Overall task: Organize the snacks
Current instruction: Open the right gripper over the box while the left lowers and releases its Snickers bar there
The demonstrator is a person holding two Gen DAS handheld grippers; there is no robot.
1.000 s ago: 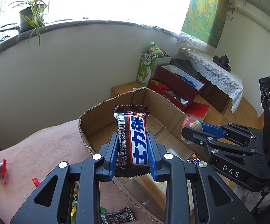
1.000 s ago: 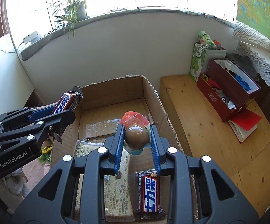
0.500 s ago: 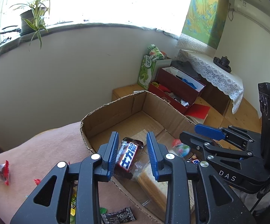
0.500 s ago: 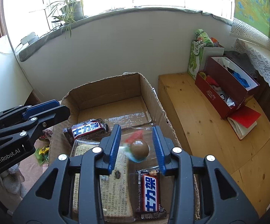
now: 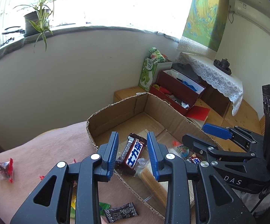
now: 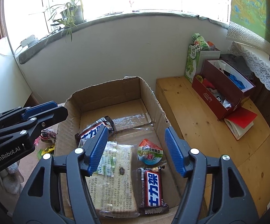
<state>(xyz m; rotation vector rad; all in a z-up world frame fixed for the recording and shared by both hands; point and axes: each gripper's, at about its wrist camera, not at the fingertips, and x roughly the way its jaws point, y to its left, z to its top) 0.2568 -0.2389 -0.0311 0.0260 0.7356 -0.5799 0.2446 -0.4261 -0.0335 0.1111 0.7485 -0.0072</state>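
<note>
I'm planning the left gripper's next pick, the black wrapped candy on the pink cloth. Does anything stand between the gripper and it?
Nothing visible blocks it. The black wrapped candy lies on the pink cloth, outside the cardboard box, low between the open left gripper's arms. A green wrapper touches its left end.

Strong daylight poured through the window [image 5: 101, 5], which was blown out to plain white in both views, leaving the potted plant [image 6: 69, 16] on the sill partly backlit. The cardboard box [image 6: 105, 97] was evenly lit and sharp, with soft shadows. Fisheye distortion bowed the windowsill [image 5: 78, 31], and corners fell dark.
</note>
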